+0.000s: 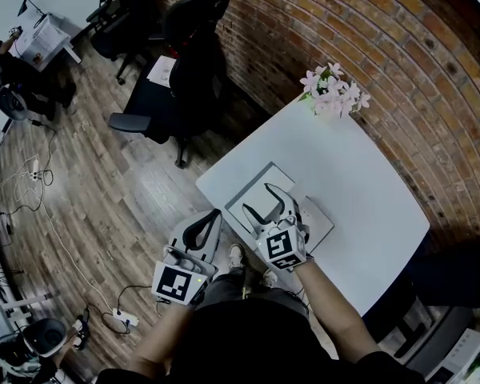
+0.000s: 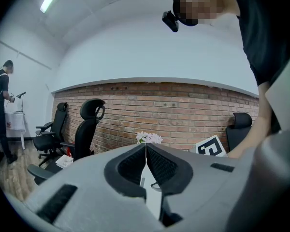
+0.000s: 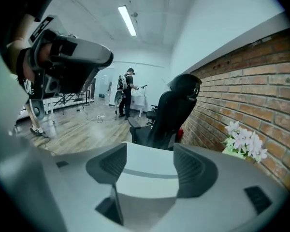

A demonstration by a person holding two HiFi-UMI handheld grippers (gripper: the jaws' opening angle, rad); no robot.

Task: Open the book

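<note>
- Right now my right tongs [image 1: 256, 197] are hanging wide open above the book [image 1: 251, 182], with nothing pinched between the jaws.
- The book is lying flat along the desk's [image 1: 368, 190] near edge, toward its left corner.
- My left tongs [image 1: 217, 213] are hovering closed and empty just off that edge.
- Pink flowers [image 1: 334, 92] are sitting at the far corner.

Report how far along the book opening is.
Done: the book lies flat on the white table; whether it is already open, I can't tell. In hand: the right claw hovers over it, jaws apart, gripping nothing. The left claw is shut and empty, off the table's near edge. Left: if the cover is closed, catch its edge and turn it over.
</note>
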